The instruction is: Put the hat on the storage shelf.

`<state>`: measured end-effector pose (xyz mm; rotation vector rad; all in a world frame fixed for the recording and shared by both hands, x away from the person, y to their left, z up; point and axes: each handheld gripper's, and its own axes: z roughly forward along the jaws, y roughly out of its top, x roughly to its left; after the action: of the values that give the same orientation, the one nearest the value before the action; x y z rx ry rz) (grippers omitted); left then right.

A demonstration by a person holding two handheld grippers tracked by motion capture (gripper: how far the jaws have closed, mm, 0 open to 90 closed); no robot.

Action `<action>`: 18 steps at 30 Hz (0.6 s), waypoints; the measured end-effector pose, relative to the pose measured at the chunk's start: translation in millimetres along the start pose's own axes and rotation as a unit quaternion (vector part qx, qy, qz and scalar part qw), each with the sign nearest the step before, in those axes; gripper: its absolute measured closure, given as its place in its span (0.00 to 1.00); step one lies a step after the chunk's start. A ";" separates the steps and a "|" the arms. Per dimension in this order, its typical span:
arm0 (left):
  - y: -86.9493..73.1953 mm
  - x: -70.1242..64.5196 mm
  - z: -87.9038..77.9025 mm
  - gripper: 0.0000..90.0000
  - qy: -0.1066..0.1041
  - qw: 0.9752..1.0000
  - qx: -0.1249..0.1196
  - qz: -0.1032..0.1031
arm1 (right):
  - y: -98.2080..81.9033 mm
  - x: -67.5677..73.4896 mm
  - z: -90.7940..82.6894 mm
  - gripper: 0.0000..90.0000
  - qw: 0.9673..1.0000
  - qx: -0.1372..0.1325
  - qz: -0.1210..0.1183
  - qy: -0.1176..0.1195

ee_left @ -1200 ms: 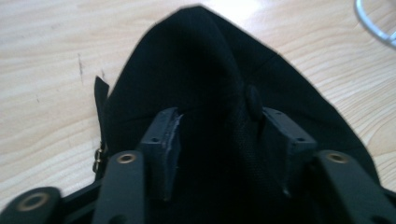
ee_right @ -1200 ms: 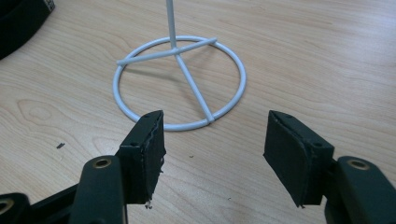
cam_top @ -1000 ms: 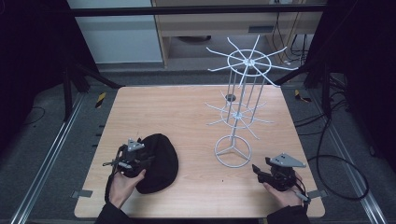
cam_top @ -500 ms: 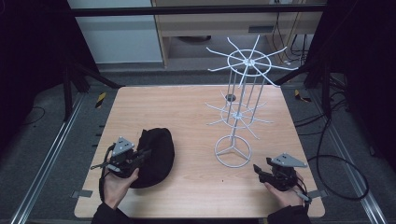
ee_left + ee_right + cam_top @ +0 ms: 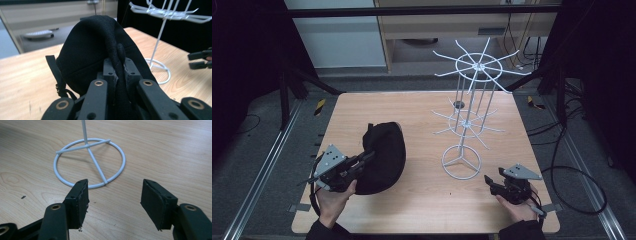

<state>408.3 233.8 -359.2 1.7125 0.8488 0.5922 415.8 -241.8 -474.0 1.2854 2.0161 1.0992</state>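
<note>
A: In the high view, the soft black fabric cap (image 5: 384,155) sits at the lower left of the frame on the light wooden table (image 5: 422,112), with the left gripper (image 5: 366,159) at its near edge. Can you tell from there whether it has hold of the cap?

B: Not well; the black jaws merge with the black cloth. The left gripper view settles it: the left gripper (image 5: 117,65), at the bottom middle of that frame, has just been closing and is now clamped tight on a thick rolled seam of the cap (image 5: 97,42), which runs straight between the two pads. The cap's dome fills the middle of the frame, and a strap hangs at its left side.

A: And the right gripper (image 5: 492,181)?

B: In the high view it is small, at the lower right, just beside the round base of the white wire display stand with radiating hooks (image 5: 469,107). The right gripper view shows the right gripper (image 5: 113,195) with its jaws set well apart and only bare wood between them. The stand's ring base (image 5: 88,161) lies just ahead, in the upper middle of that frame, not touching either pad.

A: The stand's upper hooks?

B: Seen whole from the high view; the left gripper view catches some at its upper right.
</note>
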 end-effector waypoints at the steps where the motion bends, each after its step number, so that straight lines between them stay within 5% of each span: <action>1: 3.1 -1.3 -1.6 0.91 -0.004 1.000 -0.008 0.001 | 0.1 -0.6 0.1 0.44 1.000 -0.005 -0.006 -0.004; 6: 20.4 -5.9 -9.9 0.91 -0.024 0.998 -0.053 -0.004 | 0.0 -0.8 0.3 0.44 1.000 -0.007 -0.009 -0.005; 11: 45.8 -8.8 -18.6 0.91 -0.047 0.992 -0.118 -0.004 | -0.2 -1.5 -0.2 0.43 1.000 -0.010 -0.012 -0.008; 18: 66.9 -10.1 -24.8 0.91 -0.062 0.986 -0.153 0.002 | -0.7 -1.8 0.2 0.43 1.000 -0.012 -0.015 -0.012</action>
<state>400.0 229.9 -287.8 1.4547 0.6300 0.5808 416.4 -243.5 -474.7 1.2460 1.9935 1.0854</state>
